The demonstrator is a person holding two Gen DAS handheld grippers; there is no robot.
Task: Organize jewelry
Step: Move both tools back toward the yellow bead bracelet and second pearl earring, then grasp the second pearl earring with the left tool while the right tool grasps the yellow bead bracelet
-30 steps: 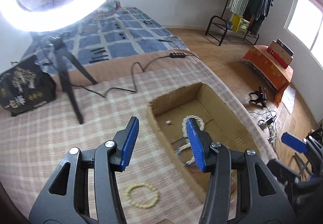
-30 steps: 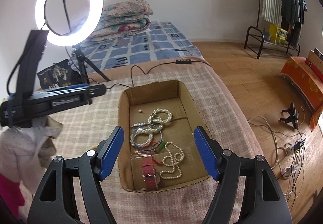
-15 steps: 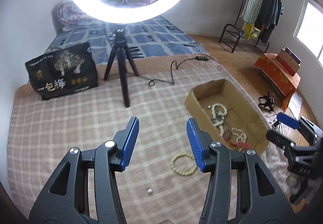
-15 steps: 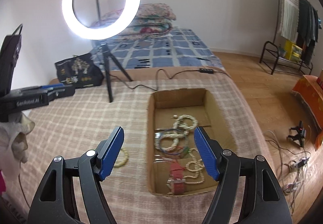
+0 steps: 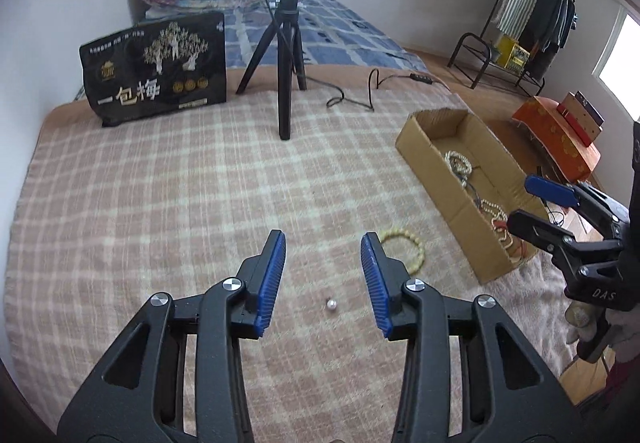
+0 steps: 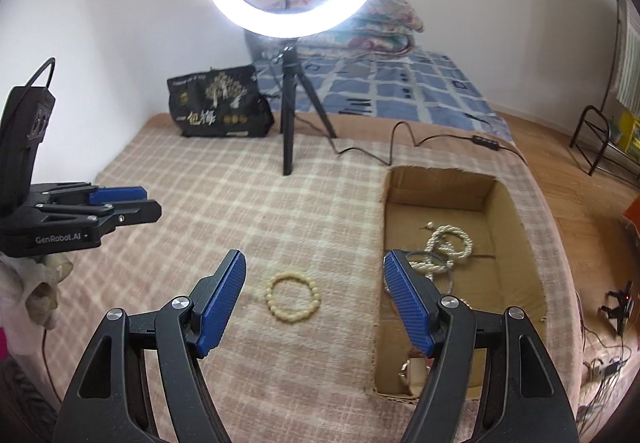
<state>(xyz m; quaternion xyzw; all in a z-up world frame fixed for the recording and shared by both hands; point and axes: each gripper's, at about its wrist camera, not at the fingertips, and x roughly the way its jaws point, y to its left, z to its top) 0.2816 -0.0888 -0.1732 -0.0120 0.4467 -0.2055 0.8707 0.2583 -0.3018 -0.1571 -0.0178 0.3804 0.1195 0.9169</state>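
A yellow bead bracelet (image 6: 270, 297) lies flat on the checked blanket, left of a cardboard box (image 6: 514, 271) holding pearl strings (image 6: 448, 243) and other jewelry. My right gripper (image 6: 314, 257) hovers open above the bracelet, which shows in the gap between its fingers without touching them. My left gripper (image 5: 323, 243) hangs over the blanket with its jaws closing and nothing gripped. A small pearl bead (image 5: 331, 305) lies on the blanket below its gap, with the bracelet (image 5: 419, 247) just right of its right finger. Each gripper appears in the other's view: right (image 5: 520, 201), left (image 6: 152, 202).
A ring light on a black tripod (image 5: 286, 83) stands at the back of the blanket, its cable (image 5: 360, 91) trailing right. A black printed bag (image 5: 156, 71) leans at the back left. The bed edge drops to a wooden floor beyond the box (image 5: 444, 195).
Both views have swung left, away from the box. My left gripper went from above the box to above the pearl bead and its jaws narrowed. The right gripper shifted over the bracelet.
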